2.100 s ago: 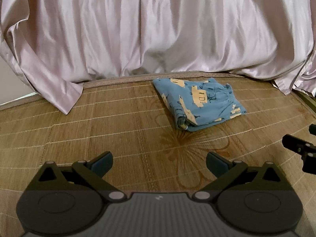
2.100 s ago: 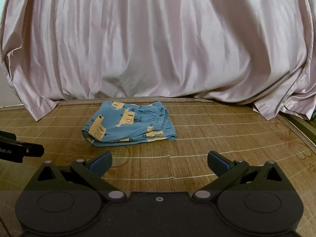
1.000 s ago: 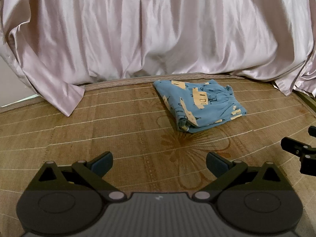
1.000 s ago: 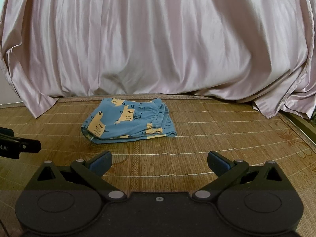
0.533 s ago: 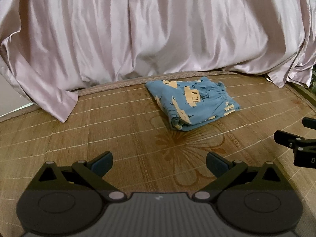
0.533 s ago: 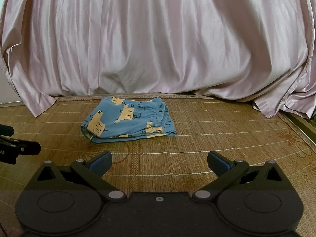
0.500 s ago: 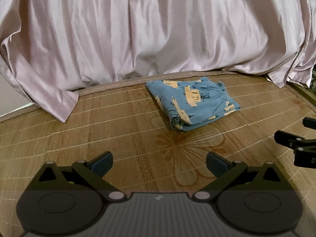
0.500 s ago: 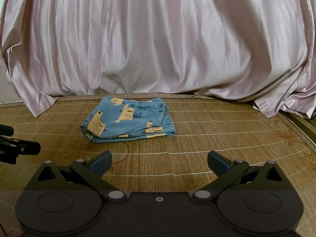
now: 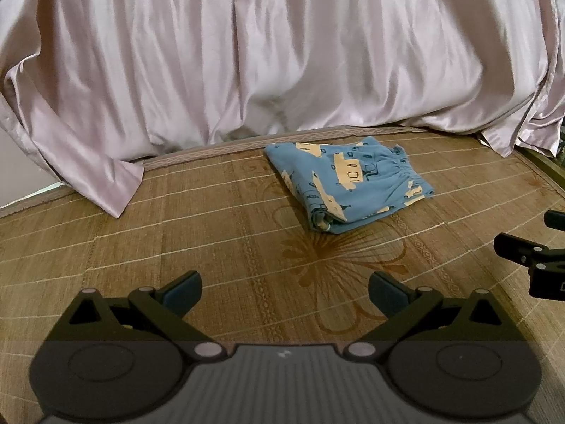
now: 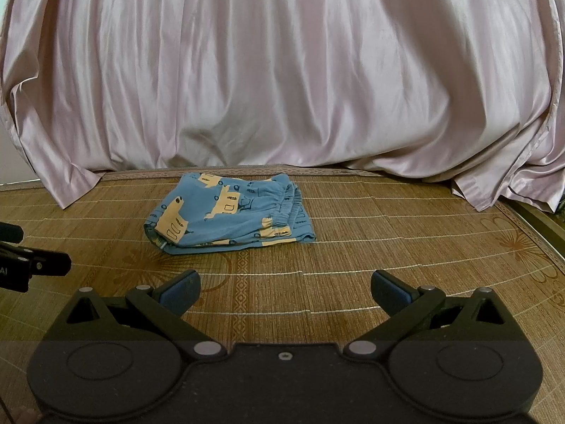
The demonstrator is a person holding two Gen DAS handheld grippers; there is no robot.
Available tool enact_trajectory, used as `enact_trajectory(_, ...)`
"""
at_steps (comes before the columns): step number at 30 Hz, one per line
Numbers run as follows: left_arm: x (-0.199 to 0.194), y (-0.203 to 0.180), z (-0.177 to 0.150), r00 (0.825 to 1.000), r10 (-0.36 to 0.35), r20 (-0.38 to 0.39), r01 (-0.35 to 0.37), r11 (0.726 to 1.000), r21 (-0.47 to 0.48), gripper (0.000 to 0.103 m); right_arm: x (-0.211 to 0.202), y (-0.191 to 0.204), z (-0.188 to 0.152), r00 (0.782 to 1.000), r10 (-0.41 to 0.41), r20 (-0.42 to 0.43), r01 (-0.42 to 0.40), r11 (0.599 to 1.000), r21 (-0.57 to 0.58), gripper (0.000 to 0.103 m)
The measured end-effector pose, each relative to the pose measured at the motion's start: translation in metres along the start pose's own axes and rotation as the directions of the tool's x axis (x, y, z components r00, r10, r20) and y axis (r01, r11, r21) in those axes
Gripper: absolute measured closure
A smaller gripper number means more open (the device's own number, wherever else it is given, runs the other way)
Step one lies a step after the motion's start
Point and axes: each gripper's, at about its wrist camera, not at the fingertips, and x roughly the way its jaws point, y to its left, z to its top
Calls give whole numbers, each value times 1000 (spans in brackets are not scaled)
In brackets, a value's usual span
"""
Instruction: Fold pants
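Pants [image 9: 348, 185], folded into a compact blue bundle with yellow vehicle prints, and from the left wrist view they lie up ahead and a touch right of centre on the woven bamboo mat [image 9: 197, 233], close to its far edge. Behind them a pale pink satin curtain [image 9: 268, 53] drops right down onto the mat. The left tool [image 9: 284, 289] sits low in the foreground, its two blue-padded fingers spread wide with nothing between them, well short of the pants. Off at the right edge the black tip of the right tool [image 9: 529, 258] pokes in, also clear of the cloth.

Over to the right wrist view: the pants [image 10: 229, 215] now sit ahead and left of centre, the gathered waistband facing right, the thick folded edge at the near left corner. The mat [image 10: 388, 247] shows a printed flower pattern under and in front of the bundle. The right tool [image 10: 285, 288] has its fingers gaping wide apart, gripping nothing, hovering over bare mat well apart from the pants. At the left edge the left tool [image 10: 31, 265] noses into frame, and the same pink curtain [image 10: 282, 70] fills the whole background
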Motion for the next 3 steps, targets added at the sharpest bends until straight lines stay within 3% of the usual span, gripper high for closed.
enact_trajectory(3, 0, -1, -1, 1000, -1, 0, 1, 1000, 3, 0, 0, 0, 0, 1000, 0, 0, 0, 1000, 0, 1)
